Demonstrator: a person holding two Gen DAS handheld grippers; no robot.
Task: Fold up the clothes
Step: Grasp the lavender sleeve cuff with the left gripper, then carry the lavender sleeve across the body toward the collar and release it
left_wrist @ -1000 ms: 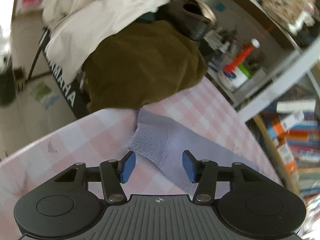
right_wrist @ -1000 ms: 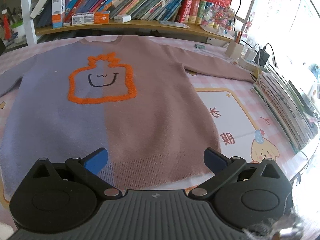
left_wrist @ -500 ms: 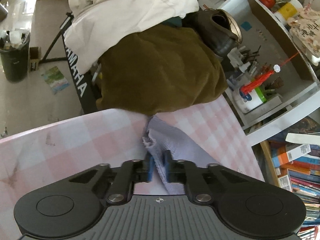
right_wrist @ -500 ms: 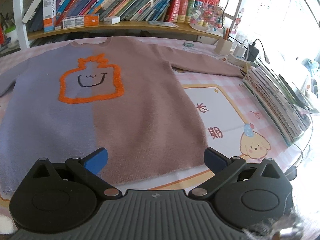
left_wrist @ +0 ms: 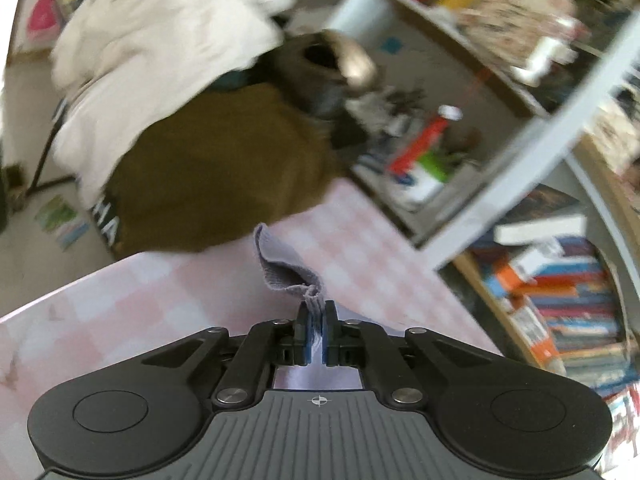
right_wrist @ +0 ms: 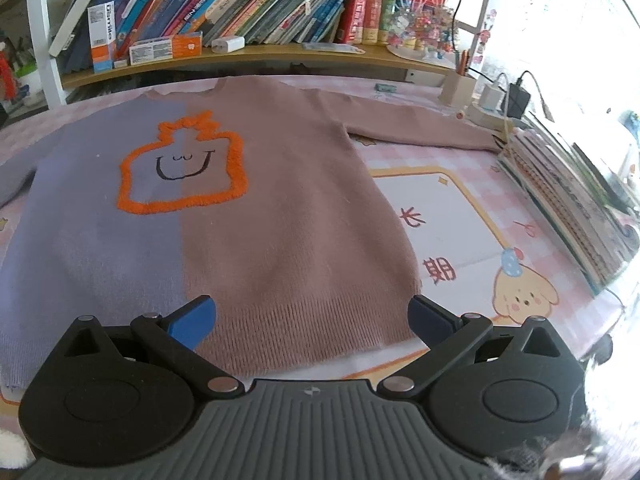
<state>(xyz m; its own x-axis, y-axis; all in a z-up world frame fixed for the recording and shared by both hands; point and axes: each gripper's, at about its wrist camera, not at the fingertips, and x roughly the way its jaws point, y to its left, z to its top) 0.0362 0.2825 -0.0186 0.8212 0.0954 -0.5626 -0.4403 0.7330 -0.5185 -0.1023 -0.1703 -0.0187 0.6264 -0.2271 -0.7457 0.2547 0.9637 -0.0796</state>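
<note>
A knit sweater (right_wrist: 248, 216), lavender on its left half and dusty pink on its right, lies flat on the table with an orange bottle outline on the chest. Its pink sleeve (right_wrist: 416, 132) stretches right toward a stack of books. My right gripper (right_wrist: 312, 318) hovers open just above the ribbed hem, nothing between its fingers. In the left wrist view my left gripper (left_wrist: 316, 320) is shut on the lavender sleeve cuff (left_wrist: 284, 264), which is bunched and lifted off the pink checked tablecloth (left_wrist: 160, 300).
A pile of white and brown clothes (left_wrist: 192, 128) sits past the table's far edge. Bookshelves (right_wrist: 240, 20) run behind the table. A stack of books (right_wrist: 572, 196) lies at the right edge, with a charger and cables (right_wrist: 504, 96) behind it.
My left gripper closed on the lavender cuff, then lifted it so the sleeve end bunches up. The right gripper stayed open and the sweater's hem now sits a bit lower in its view.
</note>
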